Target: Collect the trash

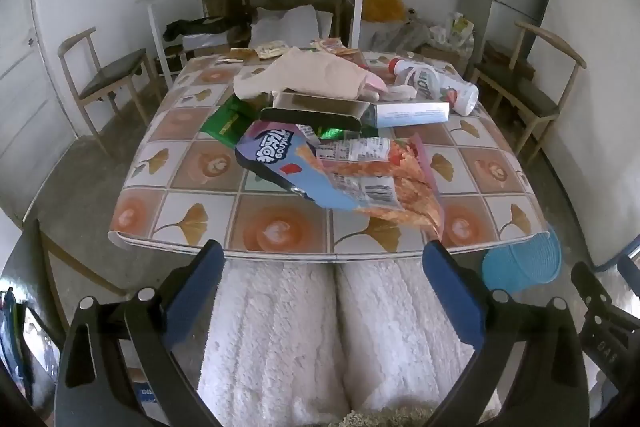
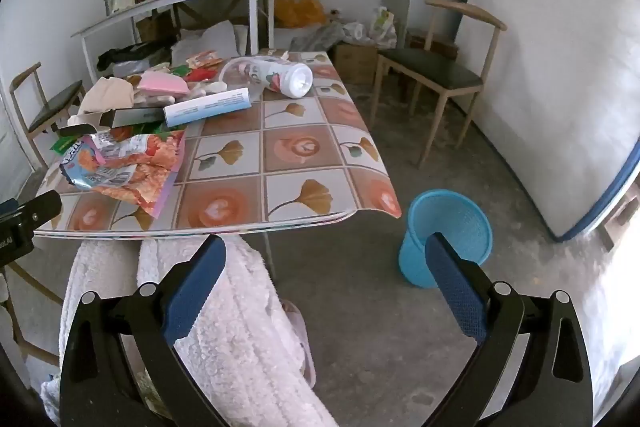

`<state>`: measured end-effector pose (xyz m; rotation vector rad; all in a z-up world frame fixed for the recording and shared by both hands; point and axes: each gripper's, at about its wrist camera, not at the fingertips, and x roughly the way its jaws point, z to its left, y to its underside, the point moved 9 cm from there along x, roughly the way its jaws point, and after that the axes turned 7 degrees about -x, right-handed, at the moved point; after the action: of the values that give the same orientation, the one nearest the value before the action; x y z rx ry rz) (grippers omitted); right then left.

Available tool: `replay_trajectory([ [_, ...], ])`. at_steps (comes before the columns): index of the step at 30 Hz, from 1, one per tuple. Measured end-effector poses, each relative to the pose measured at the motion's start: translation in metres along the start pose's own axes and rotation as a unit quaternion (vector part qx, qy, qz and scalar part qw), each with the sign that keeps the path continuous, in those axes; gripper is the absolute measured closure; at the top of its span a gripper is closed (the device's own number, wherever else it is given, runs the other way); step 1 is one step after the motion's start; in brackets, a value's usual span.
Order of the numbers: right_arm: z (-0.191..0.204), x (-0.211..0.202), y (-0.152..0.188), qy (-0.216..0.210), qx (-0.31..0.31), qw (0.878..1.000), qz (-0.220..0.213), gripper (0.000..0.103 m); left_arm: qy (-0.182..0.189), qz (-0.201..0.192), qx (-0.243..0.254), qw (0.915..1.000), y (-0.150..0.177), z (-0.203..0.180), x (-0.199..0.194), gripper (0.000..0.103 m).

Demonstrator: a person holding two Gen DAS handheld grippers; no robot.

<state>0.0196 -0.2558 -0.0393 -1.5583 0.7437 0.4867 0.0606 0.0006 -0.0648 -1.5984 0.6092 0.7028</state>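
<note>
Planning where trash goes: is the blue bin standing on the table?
No, the blue bin stands on the floor beside the table.

The surface wears a tiled cloth of orange medallions and ginkgo leaves. Taking the long white box as the landmark: a crumpled snack wrapper lies nearer the front edge, well apart from it; a green packet lies to its left, partly under a dark tray that touches the box's end. Behind it sit a beige cloth and a tipped white bottle. Small sachets line the far edge. On the floor, beyond the surface's near right corner, stands a blue basket.
</note>
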Motion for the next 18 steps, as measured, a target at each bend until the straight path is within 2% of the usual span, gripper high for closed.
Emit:
replay_trajectory([
  [16,0.000,-0.001,0.014,0.001,-0.004,1.000,-0.006,0.008,0.007,0.008,0.006,0.9999,0.006,-0.002,0.001,0.005],
  [18,-0.003,0.000,0.007,0.001,-0.001,1.000,0.004,0.008,0.007,0.007,0.005,0.9999,0.006,-0.002,0.001,0.005],
])
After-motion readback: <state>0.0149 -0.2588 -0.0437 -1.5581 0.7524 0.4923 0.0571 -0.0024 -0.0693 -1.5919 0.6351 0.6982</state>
